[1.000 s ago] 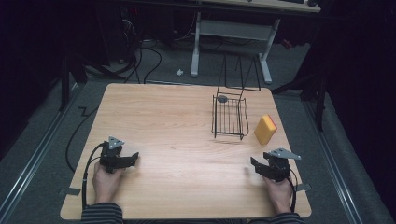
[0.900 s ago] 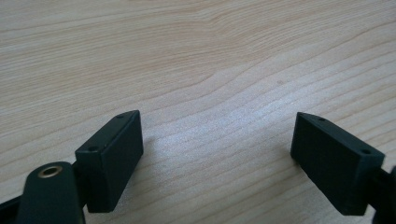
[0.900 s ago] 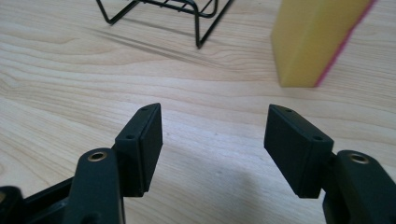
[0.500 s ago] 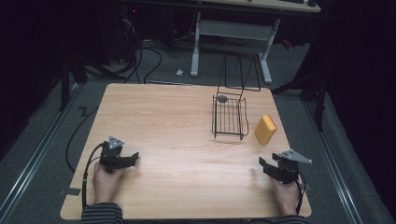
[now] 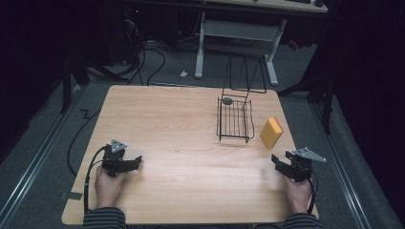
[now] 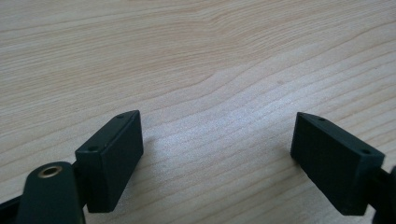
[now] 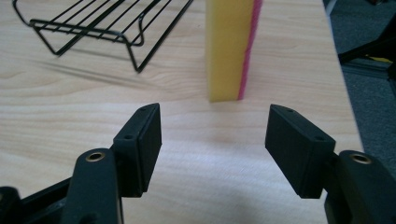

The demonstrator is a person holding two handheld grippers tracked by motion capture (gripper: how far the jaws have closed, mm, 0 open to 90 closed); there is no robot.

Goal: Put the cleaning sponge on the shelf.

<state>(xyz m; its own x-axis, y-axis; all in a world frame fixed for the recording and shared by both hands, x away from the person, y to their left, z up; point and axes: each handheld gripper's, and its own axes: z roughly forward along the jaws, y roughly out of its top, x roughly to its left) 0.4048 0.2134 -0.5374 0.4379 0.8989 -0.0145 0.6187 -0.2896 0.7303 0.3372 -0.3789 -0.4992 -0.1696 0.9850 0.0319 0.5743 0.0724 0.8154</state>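
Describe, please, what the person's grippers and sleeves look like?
Both grippers, left and right, are black with blocky jaws, brass-ringed pivots and a grey three-cornered plate on top. A black cable loops from each. The sleeves are dark with thin stripes.

I am seeing a black wire basket (image 5: 234, 125) sitting on the far right part of my wooden table (image 5: 181, 124), with a small grey disc (image 5: 227, 101) lying at its far end. Beyond the table, cables (image 5: 153, 62) are trailing across the floor beside a white desk frame (image 5: 236, 29).
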